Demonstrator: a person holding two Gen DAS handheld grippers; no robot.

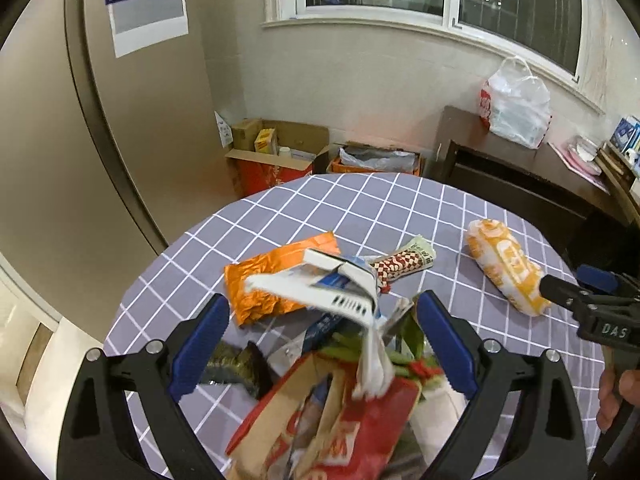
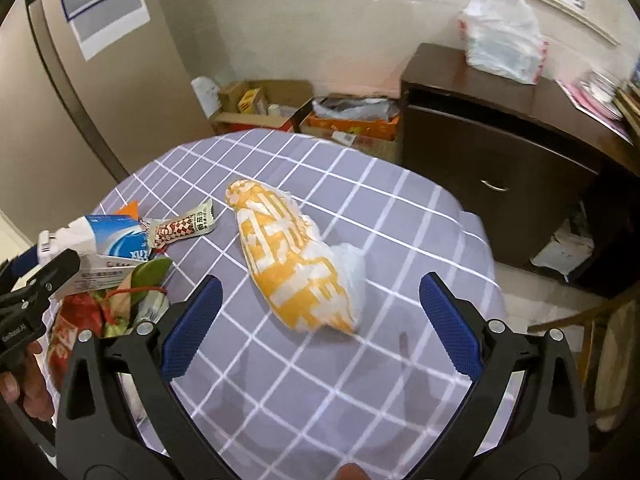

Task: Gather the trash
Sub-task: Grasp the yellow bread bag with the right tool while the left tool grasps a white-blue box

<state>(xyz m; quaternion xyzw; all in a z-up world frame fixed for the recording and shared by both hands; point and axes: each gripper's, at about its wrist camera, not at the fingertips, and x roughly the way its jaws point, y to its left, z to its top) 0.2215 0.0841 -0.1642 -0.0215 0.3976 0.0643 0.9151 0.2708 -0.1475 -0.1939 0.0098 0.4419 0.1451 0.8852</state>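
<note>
Left gripper (image 1: 320,344) is hanging spread wide over a red paper bag (image 1: 340,432) stuffed with trash at bottom center, gripping nothing. Right gripper (image 2: 320,328) is also gaping, yellow-white wrapper (image 2: 292,264) lying mid-frame between its fingers on the checked counter (image 2: 400,208). Farther back, orange foil packet (image 1: 276,280) and checkered wrapper (image 1: 400,266) are lying upper center.

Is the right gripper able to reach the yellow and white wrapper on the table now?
Probably yes. The right gripper is open and points at the yellow and white wrapper, which lies alone on the tablecloth. Nothing stands between them; the other trash sits off to the left.
</note>
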